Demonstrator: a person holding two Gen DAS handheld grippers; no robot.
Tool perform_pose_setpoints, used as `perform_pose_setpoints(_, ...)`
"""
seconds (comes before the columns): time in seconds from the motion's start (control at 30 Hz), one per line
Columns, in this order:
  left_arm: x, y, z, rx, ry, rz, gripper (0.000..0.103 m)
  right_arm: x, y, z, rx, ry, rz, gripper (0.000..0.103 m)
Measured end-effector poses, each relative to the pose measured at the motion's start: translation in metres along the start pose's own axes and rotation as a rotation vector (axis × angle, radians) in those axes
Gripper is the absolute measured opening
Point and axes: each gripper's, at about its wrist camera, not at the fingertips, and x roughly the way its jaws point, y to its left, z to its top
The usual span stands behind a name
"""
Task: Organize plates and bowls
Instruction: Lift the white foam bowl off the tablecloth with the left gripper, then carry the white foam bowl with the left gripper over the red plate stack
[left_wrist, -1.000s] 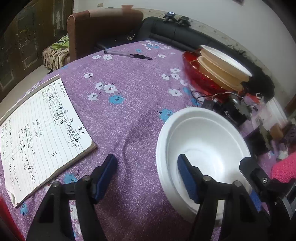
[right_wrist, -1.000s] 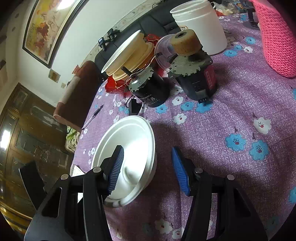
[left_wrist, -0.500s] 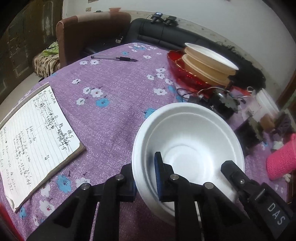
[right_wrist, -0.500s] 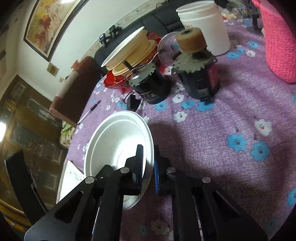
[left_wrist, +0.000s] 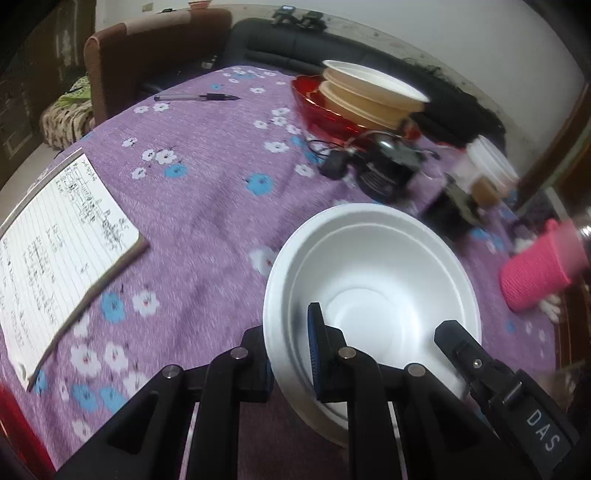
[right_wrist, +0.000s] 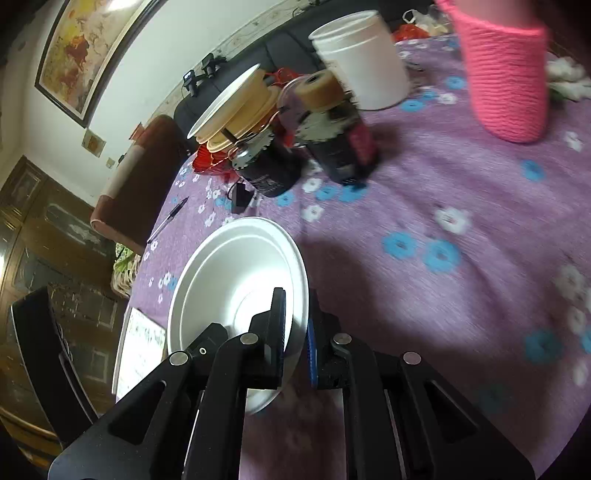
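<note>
Purple floral cloth (left_wrist: 207, 206): both claws, left (left_wrist: 291, 354) and "DAS"-marked right (right_wrist: 295, 332), pinch white bowl (left_wrist: 373, 273).

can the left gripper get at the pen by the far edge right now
Probably not: the left gripper is shut on the white bowl, as is the right gripper. The cloth toward the pen lies bare.

Bare tablecloth (left_wrist: 207, 206) left; motors (left_wrist: 384, 173) ahead.

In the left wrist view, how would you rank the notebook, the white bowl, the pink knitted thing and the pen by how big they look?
1. Notebook and white bowl: look alike, and both sit close to the camera, so unranked.
2. Pink knitted thing.
3. Pen, farthest away.
</note>
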Motion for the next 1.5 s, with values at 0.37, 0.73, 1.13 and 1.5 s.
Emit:
perform_pose_setpoints(0.37,-0.115,0.009,-0.065,0.123,-0.171,-0.022,0.014,-0.104,0.016,-0.075,-0.057,-0.068,0.087,0.01)
perform_pose_setpoints(0.73,-0.221,0.068,-0.091,0.129,-0.419,0.072,0.015,-0.159,0.096,-0.137,-0.173,-0.098,0.271,0.01)
perform_pose_setpoints(1.13,-0.257,0.14,-0.106,0.047,-0.499,0.164,0.015,-0.145,0.173,-0.191,-0.293,-0.021,0.345,0.011)
perform_pose_setpoints(1.5,-0.254,0.172,-0.113,0.003,-0.495,0.181,0.015,-0.124,0.204,-0.219,-0.345,0.033,0.334,0.011)
